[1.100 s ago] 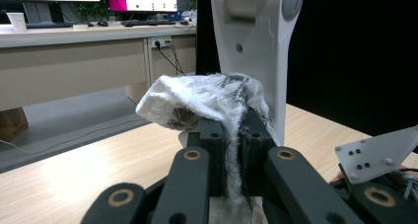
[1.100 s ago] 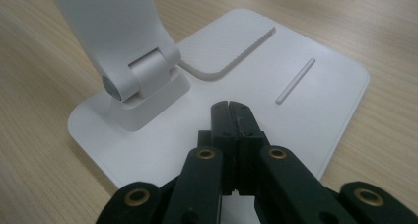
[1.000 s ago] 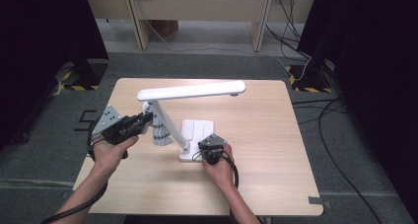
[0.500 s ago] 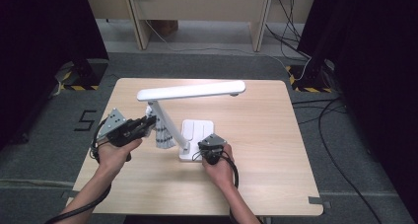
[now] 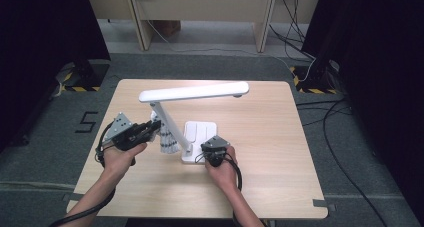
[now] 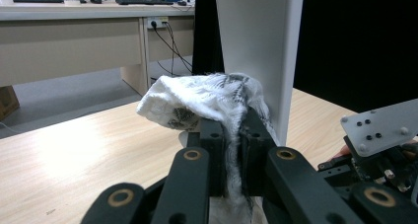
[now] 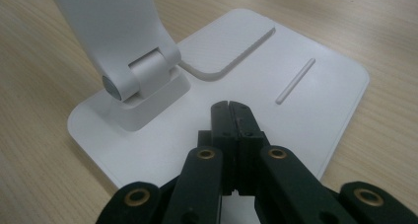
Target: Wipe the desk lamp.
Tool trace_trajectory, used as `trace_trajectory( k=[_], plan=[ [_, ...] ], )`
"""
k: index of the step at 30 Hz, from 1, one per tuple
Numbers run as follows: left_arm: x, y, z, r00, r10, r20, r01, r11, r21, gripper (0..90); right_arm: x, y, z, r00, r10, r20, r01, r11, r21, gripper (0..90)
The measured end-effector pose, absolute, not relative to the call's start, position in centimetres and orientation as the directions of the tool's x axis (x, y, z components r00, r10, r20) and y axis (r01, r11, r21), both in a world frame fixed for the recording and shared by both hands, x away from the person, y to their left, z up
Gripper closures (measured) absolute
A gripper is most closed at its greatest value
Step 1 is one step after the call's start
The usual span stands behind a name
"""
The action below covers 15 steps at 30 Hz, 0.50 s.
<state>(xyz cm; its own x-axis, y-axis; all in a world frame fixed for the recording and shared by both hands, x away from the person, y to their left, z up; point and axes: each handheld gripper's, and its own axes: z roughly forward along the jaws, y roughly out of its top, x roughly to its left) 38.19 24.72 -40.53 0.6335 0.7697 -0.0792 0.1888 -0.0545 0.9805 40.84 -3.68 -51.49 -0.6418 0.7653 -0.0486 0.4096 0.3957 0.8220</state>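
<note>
A white desk lamp stands mid-table, with a flat base, a slanted arm and a long level head. My left gripper is shut on a white cloth with grey marks, which rests against the left side of the arm. In the left gripper view the cloth bulges over the jaws and touches the arm. My right gripper is shut with nothing in it. Its tips rest on the base beside the hinge.
The wooden table has bare room to the right of the lamp and along its front edge. Desks and cables stand on the floor behind it. The right gripper's grey plate lies close to the right of the left jaws.
My left gripper and the cloth have slid a little down the lamp arm toward the base. The right gripper has stayed on the base.
</note>
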Motion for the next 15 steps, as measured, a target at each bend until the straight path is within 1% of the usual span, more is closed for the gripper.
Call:
trace_trajectory(
  k=[15],
  plan=[
    [38.6,24.1,-42.1,0.638,0.766,-0.086,0.222,-0.076,0.972,83.3,40.8,-3.7,-51.5,-0.641,0.766,-0.048,0.411,0.395,0.822,90.0]
  ],
)
